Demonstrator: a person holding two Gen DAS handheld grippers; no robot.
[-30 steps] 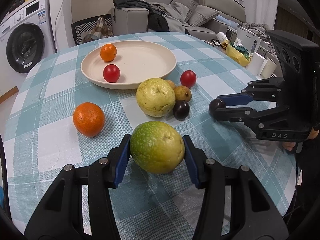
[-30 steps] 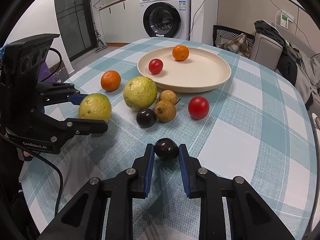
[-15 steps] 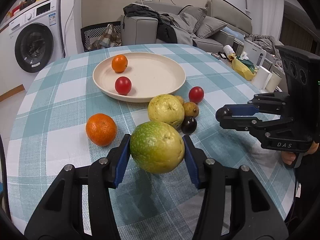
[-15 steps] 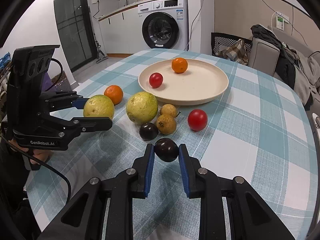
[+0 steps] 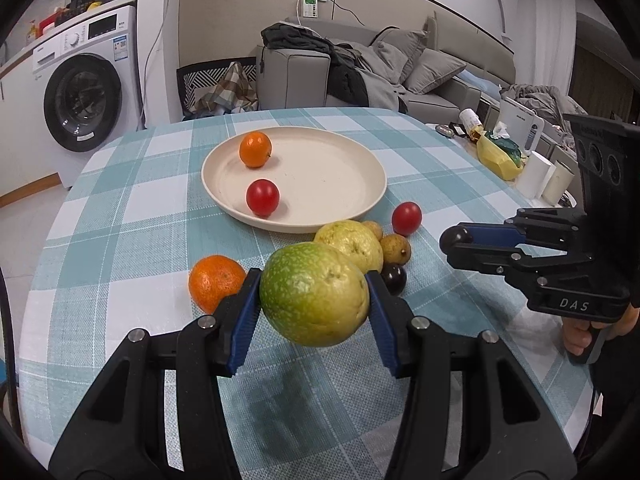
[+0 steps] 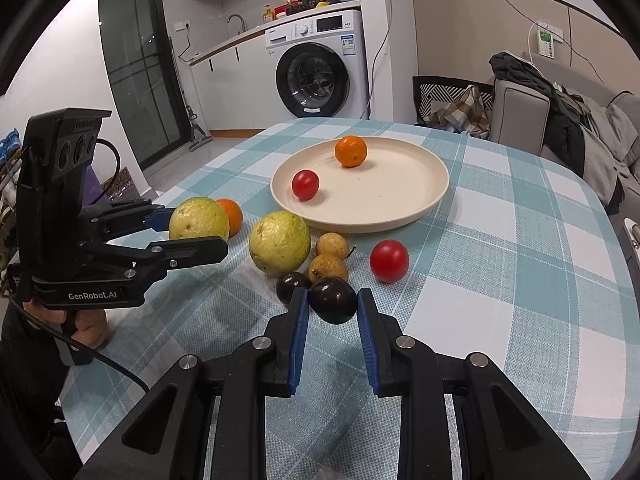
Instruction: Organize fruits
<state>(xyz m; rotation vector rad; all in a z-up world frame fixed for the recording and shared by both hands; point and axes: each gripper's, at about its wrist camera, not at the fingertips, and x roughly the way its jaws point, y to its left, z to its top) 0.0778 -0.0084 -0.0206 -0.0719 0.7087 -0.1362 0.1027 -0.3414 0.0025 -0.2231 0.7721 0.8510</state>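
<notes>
Each hand-held gripper carries fruit clear of the counter [image 5: 120,216] toward the plate [image 5: 340,216]: the left hand-held gripper [image 5: 314,300] clamps a green guava [image 5: 314,294], the right hand-held gripper [image 6: 333,304] a dark plum [image 6: 333,300].

A white washing machine [image 6: 320,68] stands against the far wall beside a dark glass door [image 6: 140,72]. A grey sofa [image 5: 400,76] heaped with clothes [image 5: 320,52] sits behind the checked surface [image 5: 120,208].

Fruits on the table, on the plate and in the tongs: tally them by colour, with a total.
Orange: 2
Red: 2
Yellow-green, large: 2
Tan, small: 2
Dark purple: 2
Total: 10
</notes>
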